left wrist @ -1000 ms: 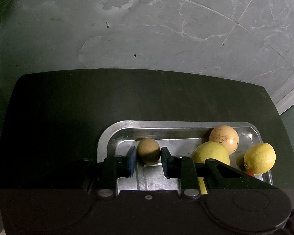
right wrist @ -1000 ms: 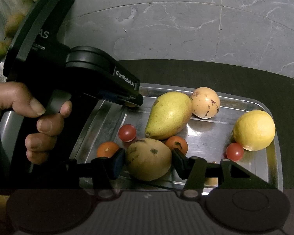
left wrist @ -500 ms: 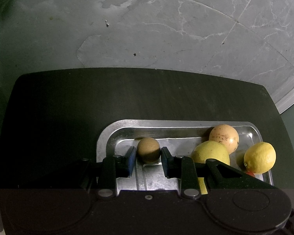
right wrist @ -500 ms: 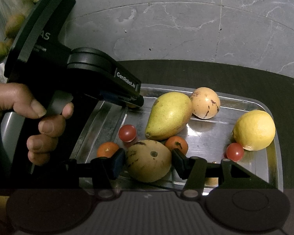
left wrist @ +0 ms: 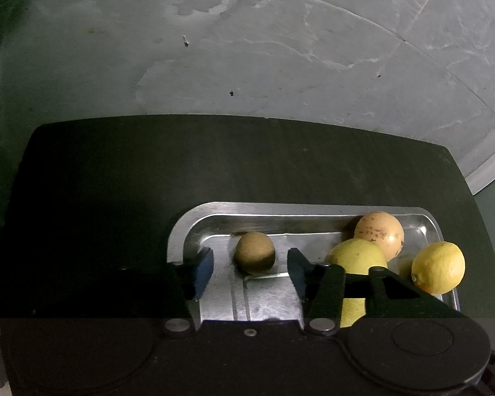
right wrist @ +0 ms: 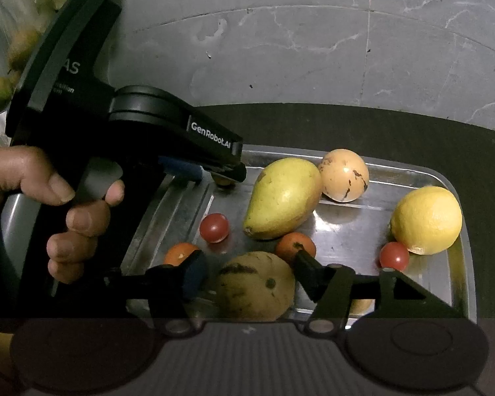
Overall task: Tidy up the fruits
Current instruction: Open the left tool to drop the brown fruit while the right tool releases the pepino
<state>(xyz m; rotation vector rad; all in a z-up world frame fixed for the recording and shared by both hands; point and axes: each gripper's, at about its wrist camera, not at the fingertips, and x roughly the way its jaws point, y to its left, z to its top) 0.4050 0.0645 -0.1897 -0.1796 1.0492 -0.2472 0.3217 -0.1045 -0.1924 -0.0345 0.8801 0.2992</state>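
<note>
Straddling the small brown fruit [left wrist: 254,252], the left gripper [left wrist: 250,265] has its jaws wide, clear on both sides. The right gripper [right wrist: 247,275], jaws wide, brackets the spotted fruit [right wrist: 255,285], dead centre.

Pear [right wrist: 282,198] mid-tray [right wrist: 412,171], lemon [right wrist: 425,219] at its right end, round fruit [right wrist: 344,175] behind pear, tomatoes [right wrist: 214,227] in front

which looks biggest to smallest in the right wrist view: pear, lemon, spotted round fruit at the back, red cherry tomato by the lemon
1. pear
2. lemon
3. spotted round fruit, though it sits farther back, so its rank against the lemon is unsure
4. red cherry tomato
</note>
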